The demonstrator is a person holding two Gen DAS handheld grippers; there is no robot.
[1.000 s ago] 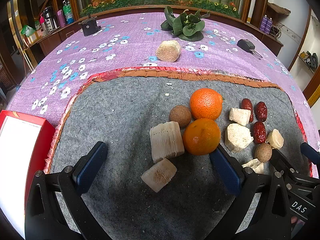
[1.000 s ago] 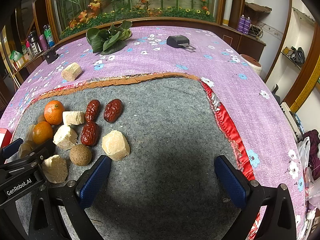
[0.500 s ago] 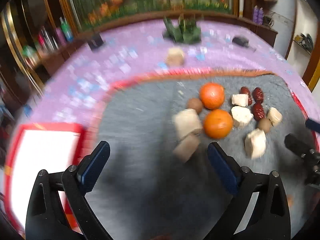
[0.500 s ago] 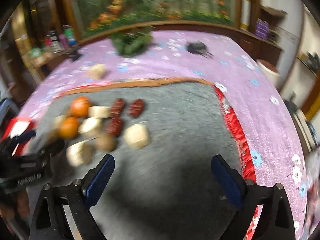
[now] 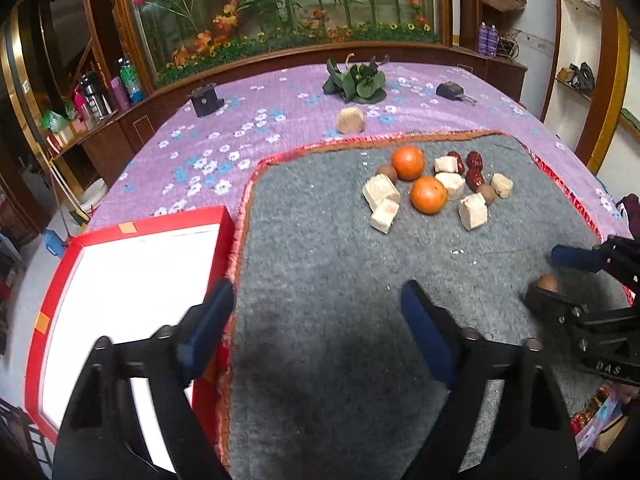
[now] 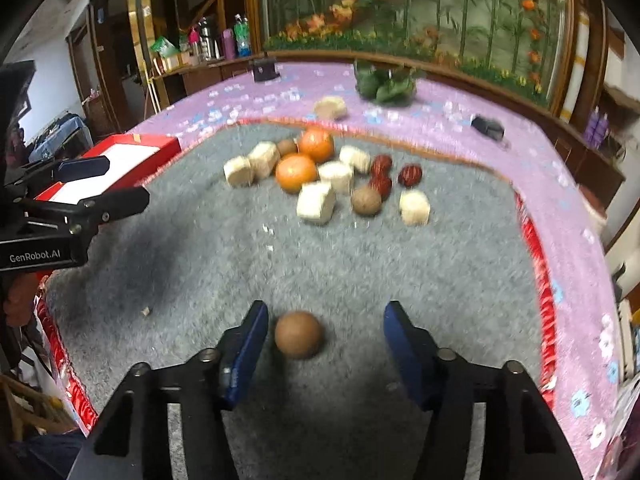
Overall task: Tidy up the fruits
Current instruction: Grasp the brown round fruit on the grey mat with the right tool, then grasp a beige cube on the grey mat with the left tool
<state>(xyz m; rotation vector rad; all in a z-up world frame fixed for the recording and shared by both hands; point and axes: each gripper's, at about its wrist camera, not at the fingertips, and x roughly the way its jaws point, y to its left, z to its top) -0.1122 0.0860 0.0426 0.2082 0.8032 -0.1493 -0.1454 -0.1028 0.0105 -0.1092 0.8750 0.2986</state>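
Item: brown round fruit (image 6: 298,334), on grey mat between my right gripper (image 6: 324,340) fingers, gripper wide, nothing held. Handling: centre, close gently; it may roll. Left gripper (image 5: 316,328): wide, empty.

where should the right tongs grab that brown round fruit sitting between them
Grip the brown round fruit across its widest middle, coming straight forward and low along the grey mat. It is a smooth ball lying apart from the pile, so any side works, but it sits nearer the left pad; centre the right tongs first or it will probably roll.
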